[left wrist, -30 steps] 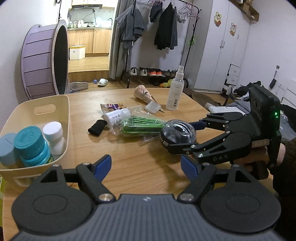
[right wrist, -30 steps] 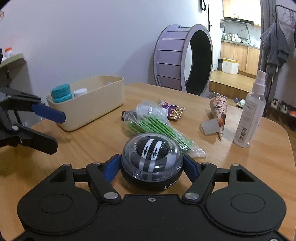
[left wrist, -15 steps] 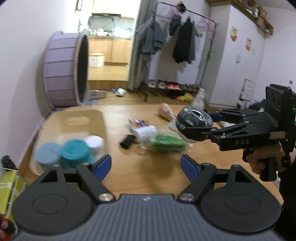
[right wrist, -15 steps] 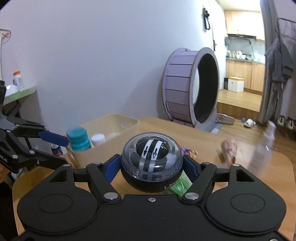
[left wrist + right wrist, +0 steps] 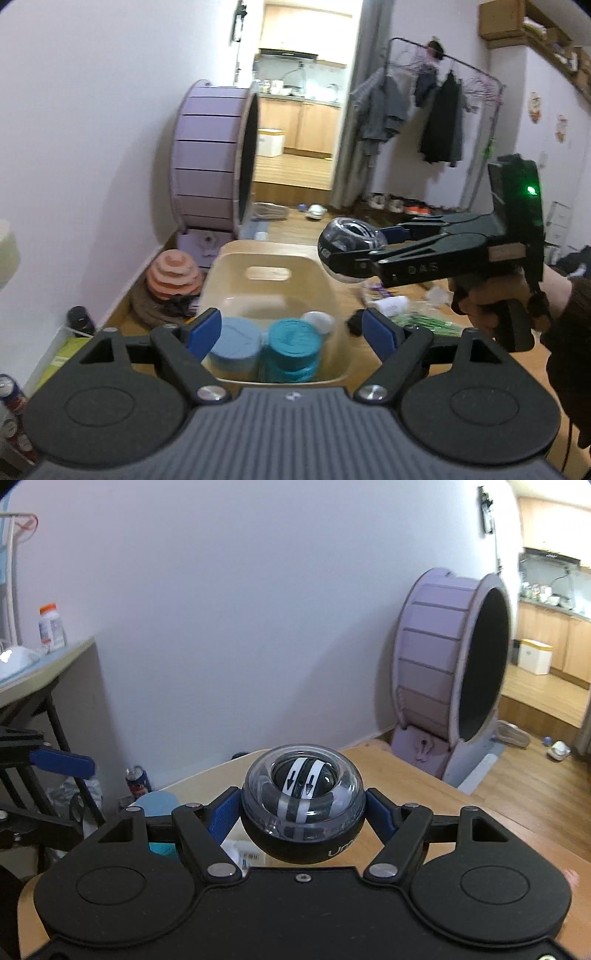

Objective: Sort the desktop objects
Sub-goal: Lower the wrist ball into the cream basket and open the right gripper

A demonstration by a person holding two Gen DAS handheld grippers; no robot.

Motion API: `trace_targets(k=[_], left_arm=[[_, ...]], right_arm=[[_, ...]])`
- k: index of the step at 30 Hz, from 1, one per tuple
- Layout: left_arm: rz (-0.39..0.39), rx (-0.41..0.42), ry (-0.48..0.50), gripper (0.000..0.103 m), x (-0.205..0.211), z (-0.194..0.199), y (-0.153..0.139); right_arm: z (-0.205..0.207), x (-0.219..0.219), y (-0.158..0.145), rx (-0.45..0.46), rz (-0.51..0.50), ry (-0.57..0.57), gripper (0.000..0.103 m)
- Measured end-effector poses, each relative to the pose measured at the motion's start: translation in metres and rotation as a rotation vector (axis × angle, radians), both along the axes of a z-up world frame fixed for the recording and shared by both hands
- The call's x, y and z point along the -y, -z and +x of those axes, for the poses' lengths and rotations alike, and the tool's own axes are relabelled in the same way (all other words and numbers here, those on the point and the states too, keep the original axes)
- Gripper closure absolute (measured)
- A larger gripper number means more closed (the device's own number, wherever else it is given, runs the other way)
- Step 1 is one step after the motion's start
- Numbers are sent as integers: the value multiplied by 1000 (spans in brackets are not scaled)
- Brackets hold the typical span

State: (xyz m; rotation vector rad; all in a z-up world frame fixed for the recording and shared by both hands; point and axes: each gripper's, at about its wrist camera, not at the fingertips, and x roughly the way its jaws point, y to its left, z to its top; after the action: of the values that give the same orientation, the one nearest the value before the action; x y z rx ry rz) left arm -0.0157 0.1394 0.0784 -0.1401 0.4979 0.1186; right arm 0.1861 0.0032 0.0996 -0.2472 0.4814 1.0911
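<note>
My right gripper (image 5: 302,814) is shut on a clear-domed gyro wrist ball (image 5: 303,801) with a black core and white arrows. In the left wrist view the same ball (image 5: 349,254) hangs in the air over the right rim of the cream basket (image 5: 271,258), held by the right gripper (image 5: 354,254). The basket holds a light blue lid (image 5: 232,345), a teal-capped jar (image 5: 293,347) and a white-capped bottle (image 5: 317,319). My left gripper (image 5: 291,330) is open and holds nothing, in front of the basket's near end.
On the wooden table (image 5: 369,295) right of the basket lie a white bottle (image 5: 391,305), a black roll (image 5: 355,321) and a bag of green sticks (image 5: 428,322). A purple wheel (image 5: 214,166) stands beyond. Floor clutter and a can (image 5: 136,781) lie left of the table.
The right gripper lifted the gyro ball off the table and carried it left, above the basket. The left gripper swung left to face the basket and stayed open.
</note>
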Motion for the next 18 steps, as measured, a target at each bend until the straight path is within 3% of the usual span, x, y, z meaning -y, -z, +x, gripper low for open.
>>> trace_targets(k=[9, 18], left_arm=[[68, -27, -91, 20, -3, 9, 4], [63, -34, -103, 20, -9, 12, 8]], right_arm=[[23, -72, 24, -51, -117, -169, 33], [31, -116, 49, -53, -307, -192, 32]])
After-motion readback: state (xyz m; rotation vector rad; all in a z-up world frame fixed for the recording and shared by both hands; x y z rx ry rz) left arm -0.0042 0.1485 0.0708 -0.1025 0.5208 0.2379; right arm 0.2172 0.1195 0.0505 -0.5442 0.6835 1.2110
